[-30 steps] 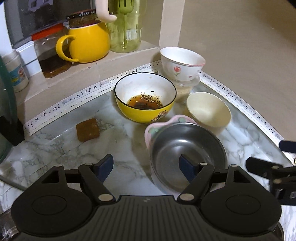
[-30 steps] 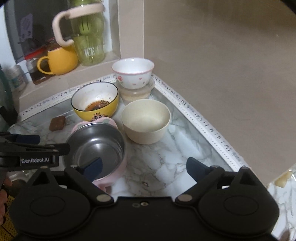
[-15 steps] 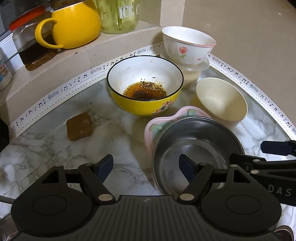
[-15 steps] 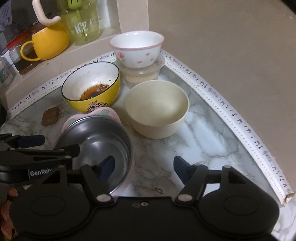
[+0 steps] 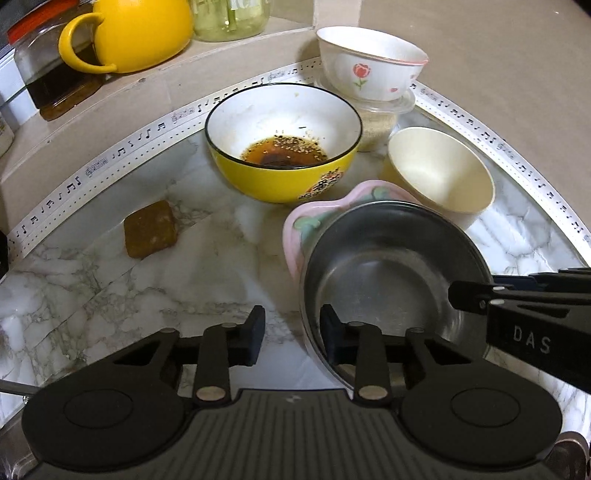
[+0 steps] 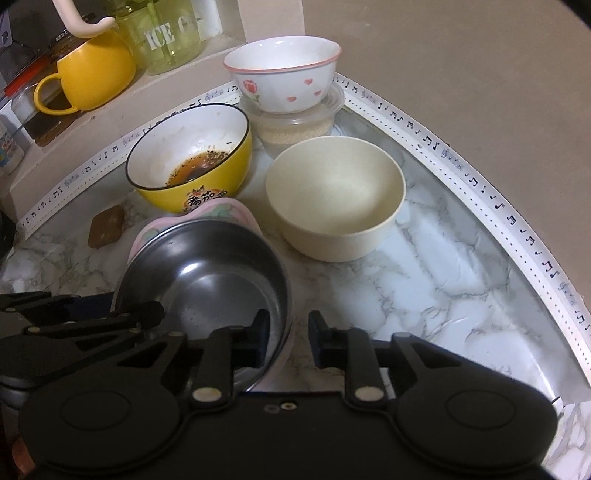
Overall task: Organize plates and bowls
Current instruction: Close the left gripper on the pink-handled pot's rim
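Note:
A steel bowl point(image 5: 388, 280) sits in a pink flower-shaped dish point(image 5: 306, 221) on the marble counter; it also shows in the right wrist view point(image 6: 210, 280). My left gripper point(image 5: 291, 332) straddles the steel bowl's left rim, jaws narrowed but still apart. My right gripper point(image 6: 288, 336) straddles the bowl's right rim and the pink dish point(image 6: 225, 210) edge, jaws also narrowed. Behind stand a yellow bowl with sauce point(image 5: 282, 142), a cream bowl point(image 5: 439, 173) and a white flowered bowl point(image 5: 369, 70) on a lidded plastic tub point(image 6: 295, 122).
A brown block point(image 5: 149, 229) lies on the counter at left. A yellow mug point(image 5: 136, 29), a jar point(image 5: 51, 77) and a green ICE jug point(image 6: 166, 37) stand on the back ledge. The beige wall point(image 6: 461, 74) curves round the counter's right edge.
Both grippers moved forward and down onto the steel bowl's rim, one on each side. Both sets of jaws narrowed from wide open.

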A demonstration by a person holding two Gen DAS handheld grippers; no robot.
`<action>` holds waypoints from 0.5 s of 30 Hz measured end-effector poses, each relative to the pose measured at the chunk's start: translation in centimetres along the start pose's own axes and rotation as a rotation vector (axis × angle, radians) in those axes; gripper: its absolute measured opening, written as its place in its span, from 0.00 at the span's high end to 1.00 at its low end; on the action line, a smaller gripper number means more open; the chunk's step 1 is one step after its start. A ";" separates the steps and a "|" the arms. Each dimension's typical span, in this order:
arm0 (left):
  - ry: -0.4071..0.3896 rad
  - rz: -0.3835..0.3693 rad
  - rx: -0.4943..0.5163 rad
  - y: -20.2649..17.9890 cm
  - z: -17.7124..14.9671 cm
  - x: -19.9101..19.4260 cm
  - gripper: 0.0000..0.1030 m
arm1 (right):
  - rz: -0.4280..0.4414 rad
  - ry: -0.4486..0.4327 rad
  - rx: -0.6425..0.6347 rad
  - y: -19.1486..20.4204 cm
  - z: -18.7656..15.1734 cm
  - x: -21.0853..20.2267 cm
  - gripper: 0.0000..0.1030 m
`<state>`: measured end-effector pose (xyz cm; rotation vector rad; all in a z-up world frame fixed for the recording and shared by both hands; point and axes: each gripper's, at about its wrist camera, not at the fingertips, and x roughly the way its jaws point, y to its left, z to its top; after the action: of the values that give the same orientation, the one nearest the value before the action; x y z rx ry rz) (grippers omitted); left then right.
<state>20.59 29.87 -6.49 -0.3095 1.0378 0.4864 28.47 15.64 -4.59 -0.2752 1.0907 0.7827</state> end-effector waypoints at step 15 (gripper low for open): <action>0.021 -0.015 0.029 -0.9 -0.9 -1.7 0.91 | -0.012 -0.034 0.005 0.5 -0.8 -2.0 0.93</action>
<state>19.63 28.26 -5.40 -0.2967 1.0611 0.4554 27.10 14.61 -3.12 -0.2626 1.0580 0.7713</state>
